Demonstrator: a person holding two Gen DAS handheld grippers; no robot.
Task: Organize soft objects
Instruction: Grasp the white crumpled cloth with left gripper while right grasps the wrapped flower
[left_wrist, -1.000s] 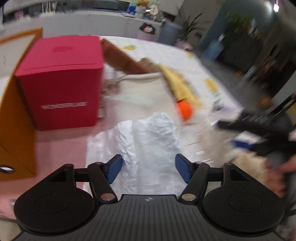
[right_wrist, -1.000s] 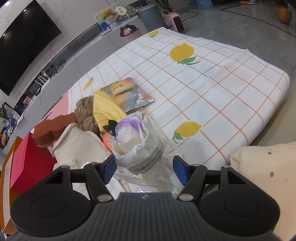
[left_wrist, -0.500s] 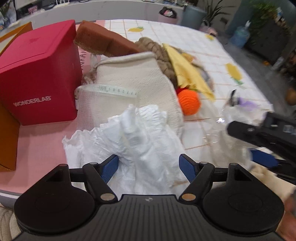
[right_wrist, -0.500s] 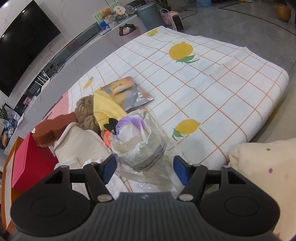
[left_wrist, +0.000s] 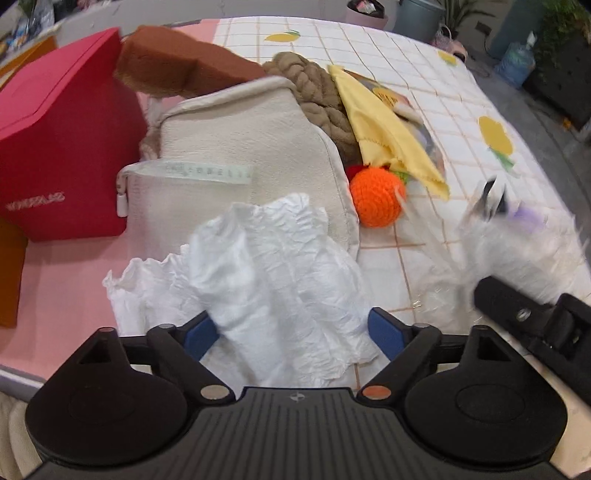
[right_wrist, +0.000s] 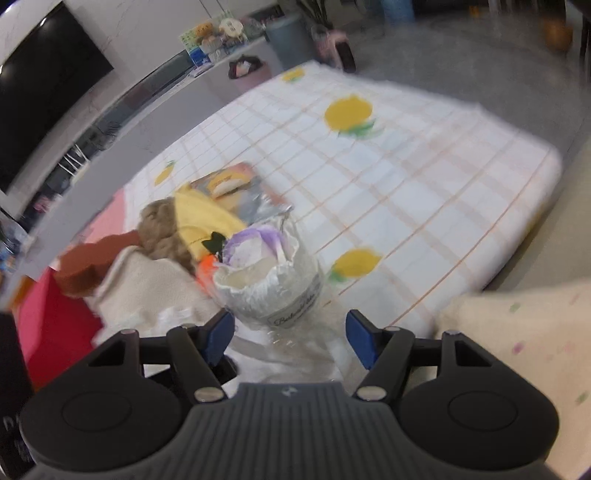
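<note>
A crumpled white cloth (left_wrist: 266, 280) lies between the open jaws of my left gripper (left_wrist: 291, 332). Behind it sit a cream fabric pouch (left_wrist: 240, 147), an orange crochet ball (left_wrist: 376, 201), a yellow cloth (left_wrist: 384, 136), a tan braided rope (left_wrist: 317, 99) and a brown sponge-like block (left_wrist: 177, 66). My right gripper (right_wrist: 290, 341) is open around the base of a clear plastic-wrapped bundle with a purple and white flower (right_wrist: 266, 273). That bundle shows blurred at the right of the left wrist view (left_wrist: 517, 251).
A red box (left_wrist: 55, 155) stands at the left on a pink mat (left_wrist: 62, 295). The lemon-print tablecloth (right_wrist: 406, 184) stretches to the right. A silver snack packet (right_wrist: 236, 188) lies behind the yellow cloth. A cream cushion (right_wrist: 517, 350) sits at the right edge.
My left gripper has swung right and closer over the white cloth. My right gripper has shifted with blur, and the wrapped flower bundle sits deeper between its jaws.
</note>
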